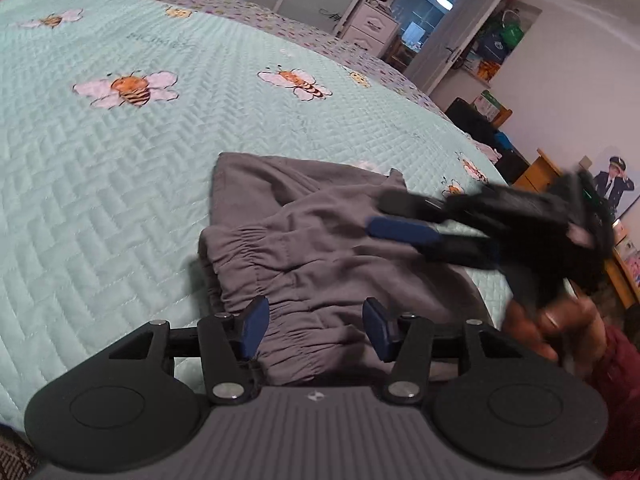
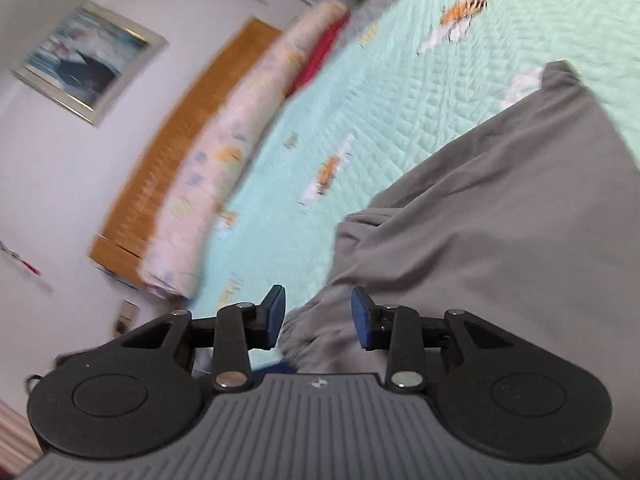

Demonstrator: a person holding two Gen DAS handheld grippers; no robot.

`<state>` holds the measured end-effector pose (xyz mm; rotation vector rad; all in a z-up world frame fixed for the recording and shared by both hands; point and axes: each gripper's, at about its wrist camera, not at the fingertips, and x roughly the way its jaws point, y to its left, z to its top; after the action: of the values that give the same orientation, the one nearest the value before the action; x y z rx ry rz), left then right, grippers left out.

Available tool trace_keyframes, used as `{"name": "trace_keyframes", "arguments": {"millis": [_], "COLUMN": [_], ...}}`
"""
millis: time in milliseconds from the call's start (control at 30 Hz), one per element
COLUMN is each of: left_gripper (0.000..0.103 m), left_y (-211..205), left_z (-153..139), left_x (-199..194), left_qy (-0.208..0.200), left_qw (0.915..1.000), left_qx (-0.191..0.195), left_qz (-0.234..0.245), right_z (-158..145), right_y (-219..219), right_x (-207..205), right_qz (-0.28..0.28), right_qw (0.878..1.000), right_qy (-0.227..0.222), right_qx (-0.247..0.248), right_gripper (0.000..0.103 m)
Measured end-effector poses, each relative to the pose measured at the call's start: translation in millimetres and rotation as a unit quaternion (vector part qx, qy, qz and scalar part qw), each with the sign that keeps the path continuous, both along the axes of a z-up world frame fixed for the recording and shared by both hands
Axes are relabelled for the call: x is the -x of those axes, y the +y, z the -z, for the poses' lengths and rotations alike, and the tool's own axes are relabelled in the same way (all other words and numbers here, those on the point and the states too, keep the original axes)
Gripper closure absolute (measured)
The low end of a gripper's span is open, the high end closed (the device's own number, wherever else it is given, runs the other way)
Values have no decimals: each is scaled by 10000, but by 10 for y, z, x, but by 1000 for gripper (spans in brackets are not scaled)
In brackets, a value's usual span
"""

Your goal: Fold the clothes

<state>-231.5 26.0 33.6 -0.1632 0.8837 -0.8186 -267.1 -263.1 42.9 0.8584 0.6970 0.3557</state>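
Observation:
Grey trousers [image 1: 320, 232] with a gathered elastic waistband lie crumpled on the mint bee-print quilt [image 1: 120, 160], near its front edge. My left gripper [image 1: 316, 328] hovers open over the waistband; the cloth shows in the gap and neither pad presses on it. My right gripper [image 1: 378, 213] reaches in from the right above the trousers, blurred, with its fingers apart. In the right wrist view the right gripper [image 2: 318, 320] is open, with a fold of the grey trousers [image 2: 500, 220] showing in the gap and no pad touching it.
A hand [image 1: 560, 328] in a dark red sleeve holds the right gripper. A long pale pillow [image 2: 224, 152] and a wooden headboard [image 2: 180, 140] run along the bed's far side. White drawers and a doorway [image 1: 424, 20] stand beyond the bed.

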Motion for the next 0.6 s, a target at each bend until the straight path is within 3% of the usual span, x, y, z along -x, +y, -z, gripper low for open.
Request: {"name": "trace_keyframes", "arguments": {"millis": [200, 367, 433, 533, 600], "left_gripper": [48, 42, 33, 30, 30], "left_y": [19, 57, 48, 23, 13], "left_z": [41, 90, 109, 175, 148], "left_x": [-46, -83, -86, -89, -73], "left_qy": [-29, 75, 98, 275, 203], "left_qw": [10000, 9999, 9998, 9992, 9993], "left_qx": [-64, -2, -89, -175, -218], "left_qz": [-49, -139, -177, -246, -236], "right_z": [275, 133, 131, 273, 266], "right_y": [-30, -5, 33, 116, 158], "right_x": [-498, -266, -184, -158, -105], "right_qz": [392, 563, 527, 419, 456], "right_qw": [9974, 9975, 9972, 9981, 9983], "right_qy": [602, 186, 102, 444, 351], "right_qx": [-59, -388, -524, -120, 22], "right_gripper": [66, 61, 50, 52, 53]}}
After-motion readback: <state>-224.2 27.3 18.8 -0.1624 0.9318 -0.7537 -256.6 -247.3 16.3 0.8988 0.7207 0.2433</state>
